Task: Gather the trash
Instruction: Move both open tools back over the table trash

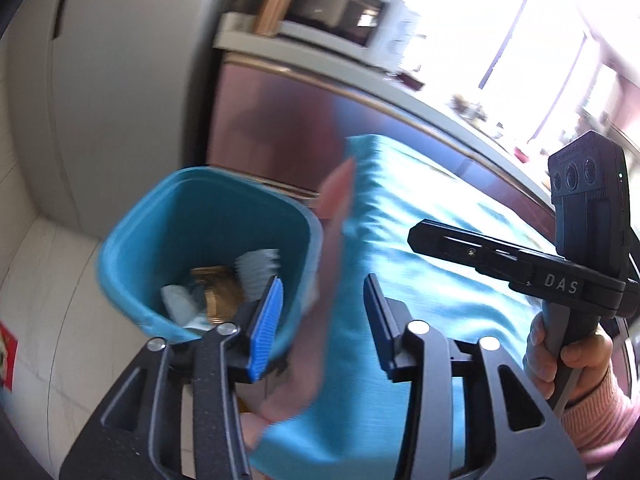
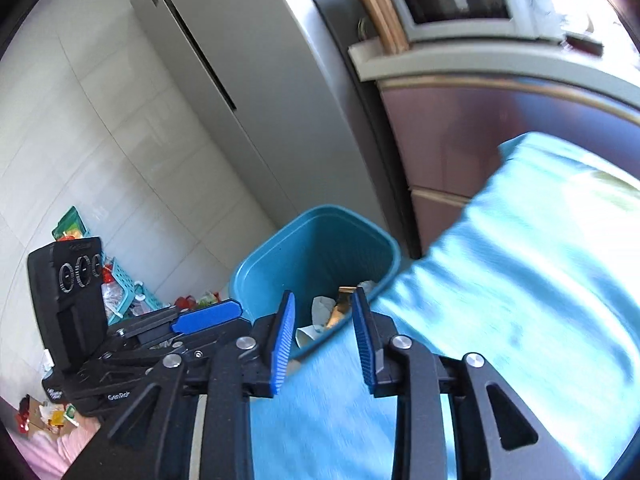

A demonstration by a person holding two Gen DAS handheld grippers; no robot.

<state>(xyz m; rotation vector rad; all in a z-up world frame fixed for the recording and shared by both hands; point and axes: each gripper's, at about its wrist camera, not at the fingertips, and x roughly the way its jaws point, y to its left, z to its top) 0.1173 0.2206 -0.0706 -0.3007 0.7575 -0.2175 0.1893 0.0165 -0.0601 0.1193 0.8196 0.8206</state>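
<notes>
Grippers are sitting nearest in both wrist views, each with its jaws parted. The left gripper (image 1: 324, 312) is standing moderately wide, and a blurred pinkish flat piece (image 1: 332, 248) is showing in the gap between its blue-padded fingers (image 1: 266, 326), clear of both pads as far as the blur allows; whether it is paper or plastic cannot be told. The right gripper (image 2: 324, 336) is standing somewhat narrower, with nothing between its pads. Each view is also catching the other tool: in the left wrist view the right gripper (image 1: 416, 236) is hanging over the cloth, gripped by a hand (image 1: 560, 360) in a pink sleeve (image 1: 600, 412), and in the right wrist view the left gripper (image 2: 208, 316) is appearing to the left. Under both is lying a light blue cloth (image 2: 500, 280) covering the tabletop. Just beyond the cloth's edge, on the floor, the teal trash bin (image 2: 316, 248) is standing upright and open, holding crumpled white scraps (image 2: 322, 308) and a brownish piece (image 2: 340, 308). Farther left on the tiled floor (image 2: 80, 152), a teal basket (image 2: 124, 280) and loose colourful wrappers (image 2: 192, 300) are lying well apart from the bin. Behind the bin a reddish cabinet (image 2: 460, 140) is rising, carrying a white microwave (image 2: 452, 0), with a tall grey refrigerator (image 2: 260, 80) beside it.
</notes>
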